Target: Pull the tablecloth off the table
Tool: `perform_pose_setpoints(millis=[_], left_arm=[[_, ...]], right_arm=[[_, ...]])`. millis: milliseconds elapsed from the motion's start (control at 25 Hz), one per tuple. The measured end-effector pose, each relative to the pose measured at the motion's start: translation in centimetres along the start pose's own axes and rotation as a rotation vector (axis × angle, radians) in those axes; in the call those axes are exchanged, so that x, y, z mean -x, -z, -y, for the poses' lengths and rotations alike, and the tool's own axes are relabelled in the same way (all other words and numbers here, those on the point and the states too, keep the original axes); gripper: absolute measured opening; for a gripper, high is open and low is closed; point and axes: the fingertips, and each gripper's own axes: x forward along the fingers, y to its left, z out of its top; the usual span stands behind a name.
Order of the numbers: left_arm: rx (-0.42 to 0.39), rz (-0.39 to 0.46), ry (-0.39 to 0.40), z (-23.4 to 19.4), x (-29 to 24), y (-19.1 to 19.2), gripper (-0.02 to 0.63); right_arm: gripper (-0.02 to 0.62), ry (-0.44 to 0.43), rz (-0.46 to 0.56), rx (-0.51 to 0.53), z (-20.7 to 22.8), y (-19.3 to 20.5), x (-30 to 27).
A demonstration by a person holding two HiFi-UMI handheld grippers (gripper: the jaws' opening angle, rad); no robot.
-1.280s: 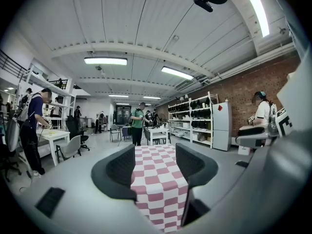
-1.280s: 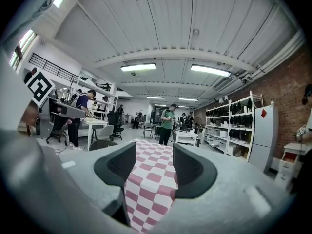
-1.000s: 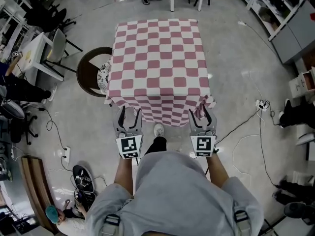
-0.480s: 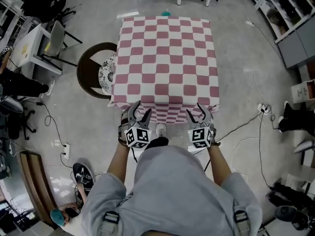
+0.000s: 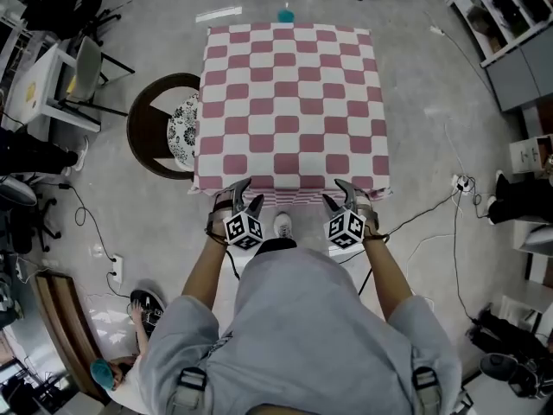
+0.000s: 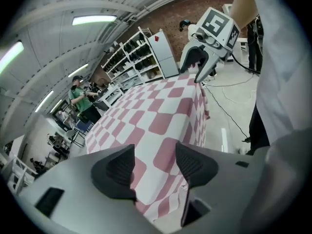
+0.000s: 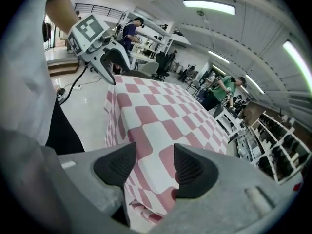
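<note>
Matt cloth tablecloth (image 5: pixel 289 102), glossy smooth floor (image 5: pixel 425 124)

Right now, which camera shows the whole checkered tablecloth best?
The head view: it looks down on the tablecloth, so its whole top shows. The left gripper view and the right gripper view each catch only a near corner and a slanted stretch of the top, seen low from the side.

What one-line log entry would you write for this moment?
left tool: open, at near edge of checkered tablecloth | right tool: open, at same edge | cloth: spread flat, not gripped
</note>
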Motion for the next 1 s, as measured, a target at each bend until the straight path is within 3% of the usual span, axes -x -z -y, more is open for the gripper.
perform_pose_setpoints(millis=[240, 400, 520, 760, 1000], left_arm=[[-0.163, -0.067, 0.077, 0.9, -3.5, 2.2, 0.249], [-0.254, -0.116, 0.116, 1.6, -5.6, 4.1, 0.249], [-0.289, -0.146, 0.135, 1.7, -6.5, 5.5, 0.250], [-0.370, -0.183, 0.164, 1.2, -7.8, 8.0, 0.252], [-0.377, -0.186, 0.173, 1.4, -8.6, 8.7, 0.255]], right_arm=[[0.229, -0.064, -0.150, 0.178, -1.5, 2.6, -4.1], [0.231, -0.105, -0.200, 0.231, -2.3, 3.5, -6.5], [0.263, -0.116, -0.252, 0.276, -2.0, 4.6, -7.4], [0.269, -0.140, -0.346, 0.361, -1.1, 8.4, -7.9], [0.270, -0.118, -0.379, 0.382, -1.2, 9.9, -8.8]])
